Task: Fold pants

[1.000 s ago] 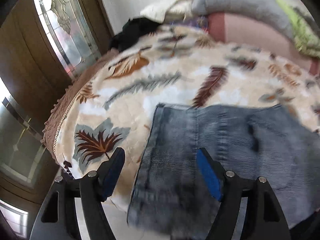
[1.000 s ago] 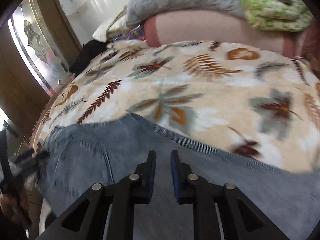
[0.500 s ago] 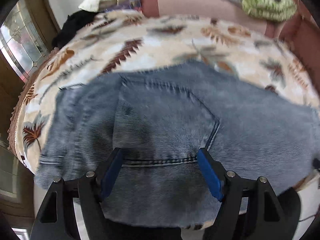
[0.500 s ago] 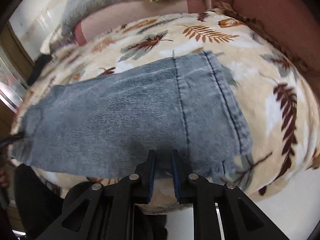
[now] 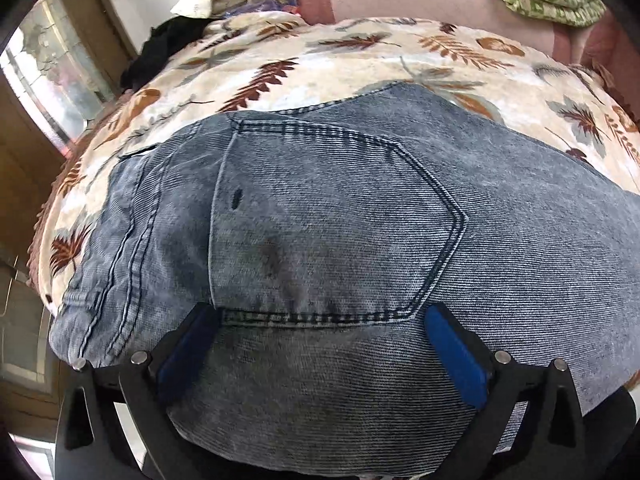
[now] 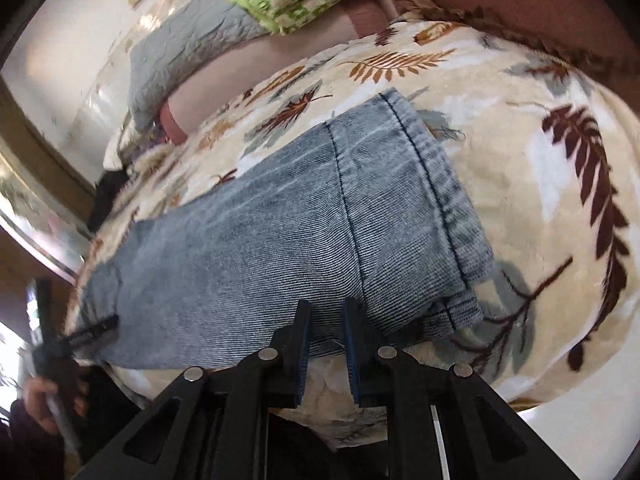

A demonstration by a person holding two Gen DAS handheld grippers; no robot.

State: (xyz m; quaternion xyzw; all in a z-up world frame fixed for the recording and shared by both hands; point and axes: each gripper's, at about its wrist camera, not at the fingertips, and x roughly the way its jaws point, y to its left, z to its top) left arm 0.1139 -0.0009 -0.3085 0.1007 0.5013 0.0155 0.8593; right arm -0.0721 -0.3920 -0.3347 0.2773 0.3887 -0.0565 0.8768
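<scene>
Leaf-print bed [image 5: 360,60], jeans [image 5: 340,220] under left fingers [image 5: 452,344] just spread wide, right fingers [image 6: 306,332] clenched at its edge

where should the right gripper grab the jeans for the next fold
Take the hemmed leg end, coming in from the near edge, where a corner overhangs the leaf blanket. The jeans lie flat, so the stitched double hem gives the right gripper a firm bite.

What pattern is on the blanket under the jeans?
Cream blanket with brown leaves, clearest from the right wrist.
</scene>
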